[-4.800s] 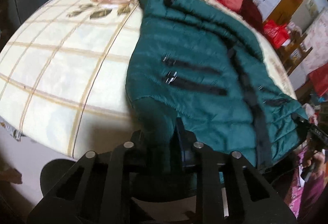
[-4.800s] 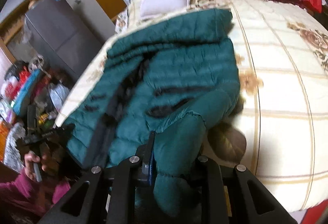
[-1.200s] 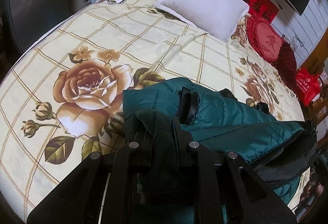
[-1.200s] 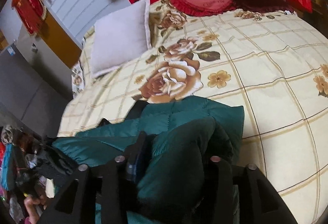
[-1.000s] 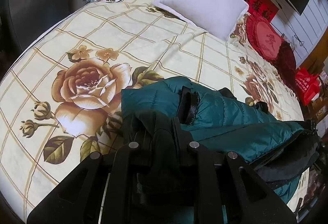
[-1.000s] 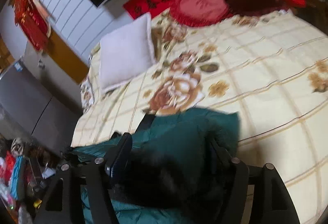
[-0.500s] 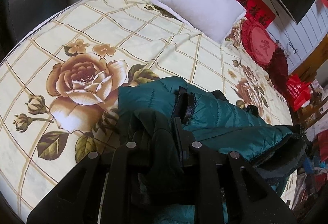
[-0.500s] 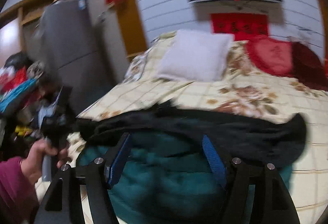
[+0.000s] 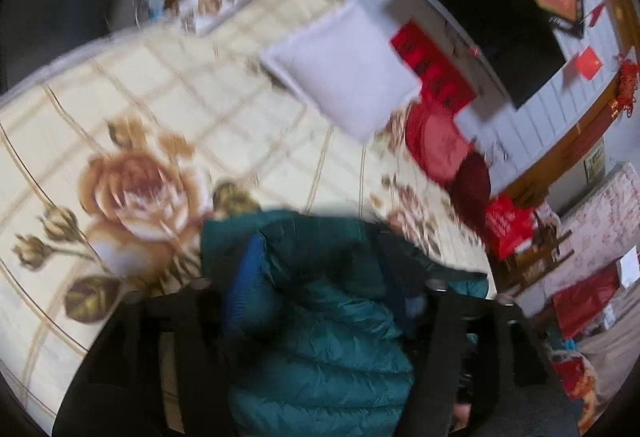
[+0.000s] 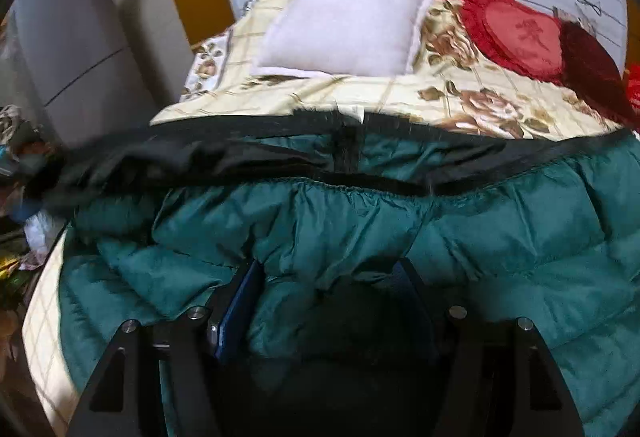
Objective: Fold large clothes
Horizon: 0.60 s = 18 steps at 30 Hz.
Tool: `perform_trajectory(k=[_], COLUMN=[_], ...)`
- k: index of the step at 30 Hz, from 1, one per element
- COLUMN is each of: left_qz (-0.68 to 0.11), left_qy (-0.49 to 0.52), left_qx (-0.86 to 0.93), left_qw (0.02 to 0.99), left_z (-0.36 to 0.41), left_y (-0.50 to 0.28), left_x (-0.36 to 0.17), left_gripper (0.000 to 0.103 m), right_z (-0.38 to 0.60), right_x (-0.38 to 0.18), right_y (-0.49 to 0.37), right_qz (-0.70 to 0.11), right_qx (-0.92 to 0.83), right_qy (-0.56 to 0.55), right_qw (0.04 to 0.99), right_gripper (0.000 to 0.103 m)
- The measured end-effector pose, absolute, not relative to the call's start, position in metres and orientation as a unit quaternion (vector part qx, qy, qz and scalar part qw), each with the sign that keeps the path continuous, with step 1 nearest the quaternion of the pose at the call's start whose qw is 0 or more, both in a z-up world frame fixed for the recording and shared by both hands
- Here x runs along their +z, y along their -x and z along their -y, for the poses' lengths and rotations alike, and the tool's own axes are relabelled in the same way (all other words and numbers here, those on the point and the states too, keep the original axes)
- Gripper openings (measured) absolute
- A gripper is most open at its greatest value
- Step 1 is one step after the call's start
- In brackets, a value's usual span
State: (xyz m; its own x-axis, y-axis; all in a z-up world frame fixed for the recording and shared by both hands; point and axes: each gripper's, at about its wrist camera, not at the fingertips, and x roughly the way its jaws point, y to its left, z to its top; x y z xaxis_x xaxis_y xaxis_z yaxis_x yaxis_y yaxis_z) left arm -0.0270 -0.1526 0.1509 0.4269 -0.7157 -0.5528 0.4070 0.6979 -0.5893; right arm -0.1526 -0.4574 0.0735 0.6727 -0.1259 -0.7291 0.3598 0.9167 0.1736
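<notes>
A dark green quilted down jacket (image 10: 400, 221) with black trim lies on the bed, its lower part turned up over itself so the black lining edge (image 10: 240, 153) shows along the far side. My right gripper (image 10: 324, 277) is open just over the folded jacket, the fabric bulging between its spread fingers. In the blurred left wrist view the jacket (image 9: 320, 337) fills the space between the spread fingers of my left gripper (image 9: 320, 277), which is open; its blue pad (image 9: 244, 285) shows on the left.
The bed has a cream checked sheet with rose prints (image 9: 136, 193). A white pillow (image 10: 344, 25) and red round cushions (image 10: 520, 33) lie at the head. A grey cabinet (image 10: 72, 49) and clutter stand left of the bed.
Both grippers opened and let go of the jacket after carrying its hem up over the body. The left gripper has tilted up and moves fast, blurring its view. The right gripper has swung left.
</notes>
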Motion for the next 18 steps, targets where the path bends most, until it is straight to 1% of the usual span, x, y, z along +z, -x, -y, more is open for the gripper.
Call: perform_trajectory(k=[4, 8, 12, 18], left_qz=[-0.409, -0.419, -0.43, -0.447], left_qy=[0.144, 0.089, 0.053, 0.007], left_qx=[-0.338, -0.329, -0.31, -0.252], left_qw=[0.835, 0.842, 0.846, 0.858], left_z=[0.165, 0.191, 0.216, 0.242], left_y=[0.041, 0.052, 0.049, 0.029], left_x=[0.154, 0.139, 0.117, 0.087], left_gripper=[0.068, 0.068, 0.068, 0.068], right_z=[0.461, 0.469, 0.487, 0.543], right_x=[0.071, 0.103, 0.122, 0.111], right_y=[0.144, 0.173, 0.201, 0.208], right_qz=[-0.398, -0.36, -0.353, -0.375], right_qx=[-0.143, -0.124, -0.159, -0.222], right_qy=[-0.16, -0.183, -0.144, -0.136], right_qw=[0.892, 0.906, 0.911, 0.89], right_gripper=[0.067, 0.067, 0.067, 0.067])
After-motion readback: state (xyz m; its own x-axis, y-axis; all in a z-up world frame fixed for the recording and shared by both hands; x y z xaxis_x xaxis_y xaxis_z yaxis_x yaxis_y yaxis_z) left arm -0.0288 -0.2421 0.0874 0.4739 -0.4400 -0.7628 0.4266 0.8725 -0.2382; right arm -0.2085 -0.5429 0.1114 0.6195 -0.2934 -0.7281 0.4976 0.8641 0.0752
